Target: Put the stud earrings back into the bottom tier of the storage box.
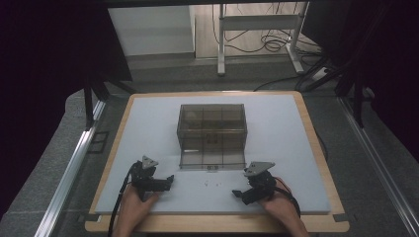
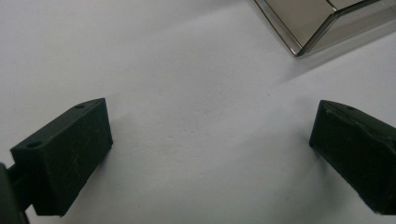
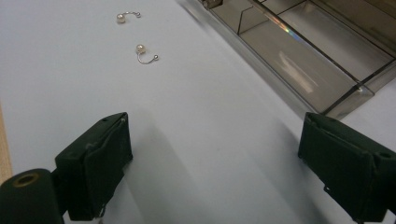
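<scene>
Smoky clear plastic makes up the box (image 1: 212, 129) that sits in the middle of the white mat (image 1: 276, 148) on the desk (image 1: 316, 133). From the high view its lid lies folded open toward the person, flat on the mat, and dividers split the inside into compartments. Between the lid's front edge and the two hands lie a few tiny specks, the earrings (image 1: 211, 183), too small here to make out. The left hand-held gripper (image 1: 168, 180) rests low at the near left of the mat, pointing toward the middle; the right hand-held gripper (image 1: 238, 194) sits at the near right, pointing back at it. Both are well apart from the box.

From the left gripper view, the left hand-held gripper (image 2: 210, 140) has its jaws spread wide with nothing between them but bare mat (image 2: 187, 70). A corner of the box lid (image 2: 317, 23) shows at the top right.

From the right gripper view, the right hand-held gripper (image 3: 215, 149) is likewise spread wide and holds nothing. Ahead of it, up and to the left, two pearl earrings lie loose on the mat (image 3: 196, 116): the nearer earring (image 3: 144, 52) with a curved wire, the farther earring (image 3: 125, 17) beyond it. Both lie apart from each other and outside the box (image 3: 303, 51), whose open lid runs along the right.
</scene>
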